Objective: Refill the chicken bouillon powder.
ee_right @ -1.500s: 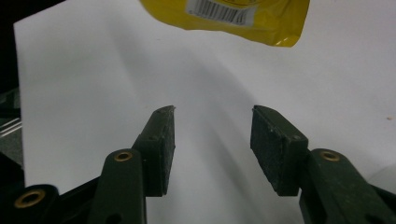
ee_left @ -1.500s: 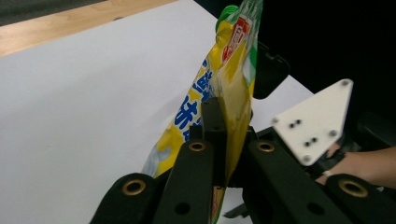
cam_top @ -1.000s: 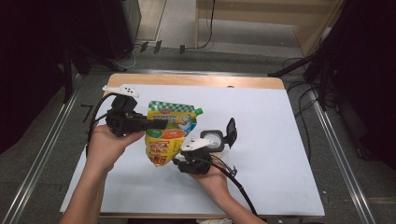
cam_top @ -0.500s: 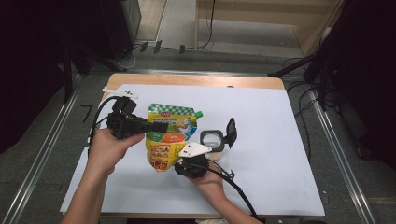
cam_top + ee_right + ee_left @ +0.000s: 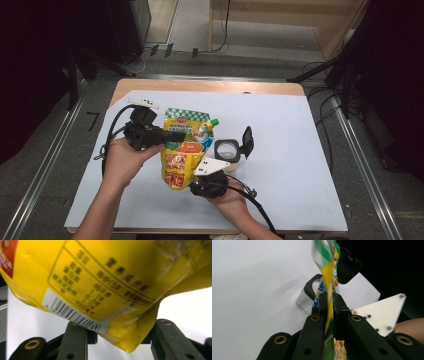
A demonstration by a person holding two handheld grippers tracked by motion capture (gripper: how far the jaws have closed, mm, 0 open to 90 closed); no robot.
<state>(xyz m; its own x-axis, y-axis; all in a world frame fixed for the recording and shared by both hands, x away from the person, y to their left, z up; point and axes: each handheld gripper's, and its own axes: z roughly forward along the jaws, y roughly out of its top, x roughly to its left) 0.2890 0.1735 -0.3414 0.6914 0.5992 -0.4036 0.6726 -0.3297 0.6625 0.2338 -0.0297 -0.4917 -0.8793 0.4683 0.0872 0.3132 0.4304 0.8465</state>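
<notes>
The pouch (image 5: 185, 149) is off the tabletop (image 5: 300, 150), held up just left of the jar (image 5: 227, 150), with its green spout (image 5: 215, 122) at the top corner that faces the jar. The left gripper (image 5: 172, 136) has its jaws clenched flat on the pouch's upper left edge; in the left gripper view the thin yellow film (image 5: 327, 315) runs straight between the closed jaws. The right gripper (image 5: 192, 182) sits under the pouch's bottom corner. Its jaws have just been opening a little, and in the right gripper view they stand on either side of the bulging bottom (image 5: 125, 340), which hangs between them; I cannot tell whether they press it or only cradle it.

The jar stands just right of the pouch, its black flip lid (image 5: 247, 142) swung up and open, so the mouth is ready. Done, by the look of it: pouch lifted, jar opened. Left: whether the spout's cap is off cannot be told at this size; then the pouch must tilt until the spout is over the jar's mouth, and be squeezed.
</notes>
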